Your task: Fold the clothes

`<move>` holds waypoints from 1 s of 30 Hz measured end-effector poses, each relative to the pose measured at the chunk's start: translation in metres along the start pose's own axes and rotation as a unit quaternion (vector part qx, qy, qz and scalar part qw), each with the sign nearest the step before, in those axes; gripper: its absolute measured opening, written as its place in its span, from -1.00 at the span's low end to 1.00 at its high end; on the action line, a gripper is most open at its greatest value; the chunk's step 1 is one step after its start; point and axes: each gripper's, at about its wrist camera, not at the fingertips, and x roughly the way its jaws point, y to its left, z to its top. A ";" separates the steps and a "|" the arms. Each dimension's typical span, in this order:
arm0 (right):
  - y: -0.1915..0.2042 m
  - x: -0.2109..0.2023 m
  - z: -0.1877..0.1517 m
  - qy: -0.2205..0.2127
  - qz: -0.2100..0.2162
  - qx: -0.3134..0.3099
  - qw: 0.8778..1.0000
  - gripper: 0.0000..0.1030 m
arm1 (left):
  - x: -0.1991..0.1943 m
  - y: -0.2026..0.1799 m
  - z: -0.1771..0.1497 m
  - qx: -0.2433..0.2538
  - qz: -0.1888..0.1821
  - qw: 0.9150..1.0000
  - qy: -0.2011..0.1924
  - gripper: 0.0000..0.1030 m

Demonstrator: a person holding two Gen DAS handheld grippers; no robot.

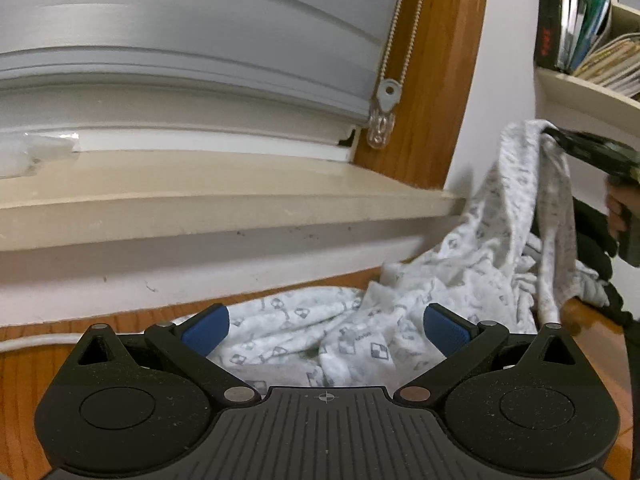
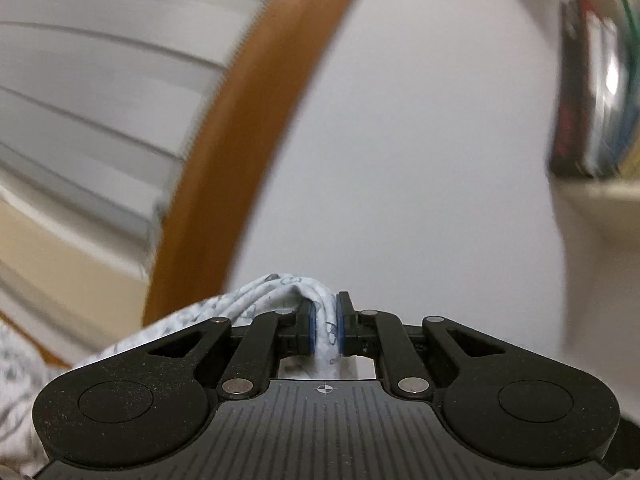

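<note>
Pinching a fold of the white patterned cloth (image 2: 324, 328) tight between their blue pads, the right tongs (image 2: 325, 326) hold it up in front of the wall, low in the middle of the right wrist view. In the left wrist view the left tongs (image 1: 326, 330) gape wide with nothing in them, low in the frame. The cloth lies crumpled on the wooden tabletop (image 1: 24, 364) and rises to the right edge, under the window sill (image 1: 200, 200).

Soft indoor light, fisheye bending, right view motion-blurred.
</note>
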 end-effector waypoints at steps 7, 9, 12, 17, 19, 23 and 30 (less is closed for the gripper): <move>0.014 0.038 -0.035 0.111 0.088 0.010 0.990 -0.09 | 0.007 0.003 -0.003 -0.010 0.000 1.000 0.025 1.00; 0.003 0.036 -0.059 0.148 0.100 0.019 0.984 -0.03 | 0.009 0.001 -0.005 -0.002 0.003 1.000 0.031 1.00; -0.016 0.027 -0.094 0.199 0.100 0.042 0.974 0.04 | 0.014 0.000 -0.009 0.000 0.004 0.999 0.040 1.00; -0.038 0.003 -0.131 0.232 0.104 0.062 0.965 0.20 | 0.020 -0.003 -0.012 0.014 0.005 0.999 0.048 1.00; -0.042 -0.009 -0.138 0.231 0.106 0.081 0.964 0.24 | 0.022 -0.004 -0.014 0.019 0.008 0.998 0.054 1.00; -0.046 -0.028 -0.150 0.233 0.114 0.100 0.961 0.32 | 0.025 -0.003 -0.016 0.020 0.011 0.998 0.061 1.00; -0.047 -0.039 -0.173 0.275 0.113 0.070 0.952 0.37 | 0.024 -0.003 -0.016 0.020 0.010 0.998 0.059 1.00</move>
